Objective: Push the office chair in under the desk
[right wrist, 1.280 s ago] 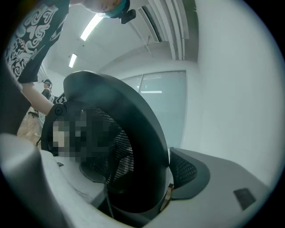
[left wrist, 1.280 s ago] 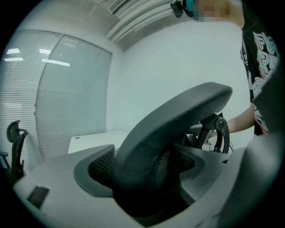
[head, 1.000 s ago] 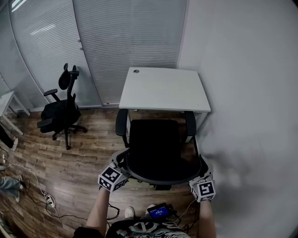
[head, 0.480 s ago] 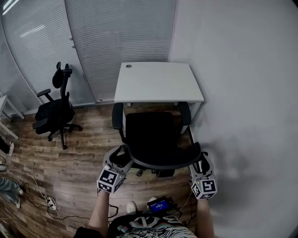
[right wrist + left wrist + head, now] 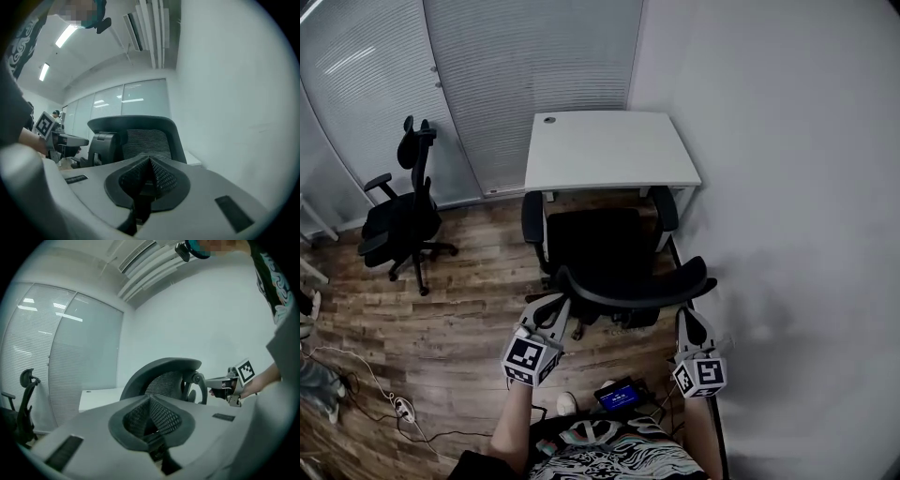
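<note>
A black office chair [image 5: 602,251] stands facing the white desk [image 5: 609,148], its armrests at the desk's front edge. Its curved backrest [image 5: 633,292] is nearest me. My left gripper [image 5: 553,309] sits just behind the backrest's left end and my right gripper [image 5: 687,321] just behind its right end; I cannot tell whether either touches it. Both pairs of jaws have just been closing and now meet with nothing between them. In the left gripper view the gripper [image 5: 150,401] points at the mesh backrest [image 5: 161,379]. In the right gripper view the gripper [image 5: 150,161] faces the backrest [image 5: 140,136] too.
A second black office chair [image 5: 401,217] stands at the left by the blinds [image 5: 516,75]. The white wall [image 5: 787,206] runs close along the desk's right side. Cables and a power strip [image 5: 397,403] lie on the wooden floor at lower left.
The chair has rolled closer to the desk, its armrests now at the desk's edge. Both grippers followed it forward, and their jaws went from open to shut.
</note>
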Demonstrator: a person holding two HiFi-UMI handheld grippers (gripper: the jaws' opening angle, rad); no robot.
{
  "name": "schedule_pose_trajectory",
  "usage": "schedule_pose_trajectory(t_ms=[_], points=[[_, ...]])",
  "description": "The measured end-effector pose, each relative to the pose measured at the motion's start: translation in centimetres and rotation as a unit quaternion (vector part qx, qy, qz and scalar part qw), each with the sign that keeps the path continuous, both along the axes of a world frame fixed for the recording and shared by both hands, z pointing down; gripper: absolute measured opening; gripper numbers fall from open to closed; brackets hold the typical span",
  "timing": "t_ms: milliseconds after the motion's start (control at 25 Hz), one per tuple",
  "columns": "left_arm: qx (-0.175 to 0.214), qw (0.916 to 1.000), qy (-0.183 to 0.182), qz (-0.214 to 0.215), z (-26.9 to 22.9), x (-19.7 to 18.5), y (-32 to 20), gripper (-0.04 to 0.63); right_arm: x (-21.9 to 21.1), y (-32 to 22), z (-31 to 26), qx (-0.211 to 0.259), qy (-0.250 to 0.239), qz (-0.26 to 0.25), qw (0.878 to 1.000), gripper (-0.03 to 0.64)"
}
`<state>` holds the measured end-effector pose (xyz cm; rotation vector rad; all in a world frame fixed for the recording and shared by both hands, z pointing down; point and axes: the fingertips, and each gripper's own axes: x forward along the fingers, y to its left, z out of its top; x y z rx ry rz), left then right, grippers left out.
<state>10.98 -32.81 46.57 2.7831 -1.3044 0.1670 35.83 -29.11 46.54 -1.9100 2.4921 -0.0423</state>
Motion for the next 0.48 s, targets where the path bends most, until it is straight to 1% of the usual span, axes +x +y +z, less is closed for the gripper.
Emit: schedule_pose_trajectory(t_ms=[80, 120, 200, 280, 320, 400, 480], points=[[-0.001, 0.9999, 0.009, 0.008, -0.4, 0.5, 0.6, 0.009, -0.5, 1.0, -0.3, 0.001, -0.004, 0.001, 1.000, 0.031], [-0.001, 0.9999, 0.007, 0.013, -0.5, 0.9, 1.1, 0.009, -0.6, 1.5, -0.5, 0.003, -0.010, 0.003, 1.000, 0.031], [0.007, 0.9993, -0.006, 0.036, -0.4, 1.9, 2.1, 0.009, -1.1, 2.5, -0.7, 0.001, -0.017, 0.006, 1.000, 0.029], [0.015, 0.9977, -0.023, 0.062, -0.3, 2.7, 2.9, 0.009, -2.1, 2.8, -1.0, -0.004, -0.007, 0.003, 1.000, 0.029], [0.015, 0.9972, -0.025, 0.069, -0.3, 3.0, 3.1, 0.009, -2.7, 3.0, -1.2, -0.005, -0.002, 0.000, 1.000, 0.029], [0.010, 0.9968, -0.008, 0.079, -0.7, 3.4, 3.7, 0.009, -3.5, 3.4, -1.4, -0.006, 0.010, -0.002, 1.000, 0.029], [0.005, 0.9946, 0.025, 0.101, -1.3, 3.8, 4.5, 0.009, -4.3, 3.7, -1.5, -0.008, 0.029, -0.002, 1.000, 0.029]])
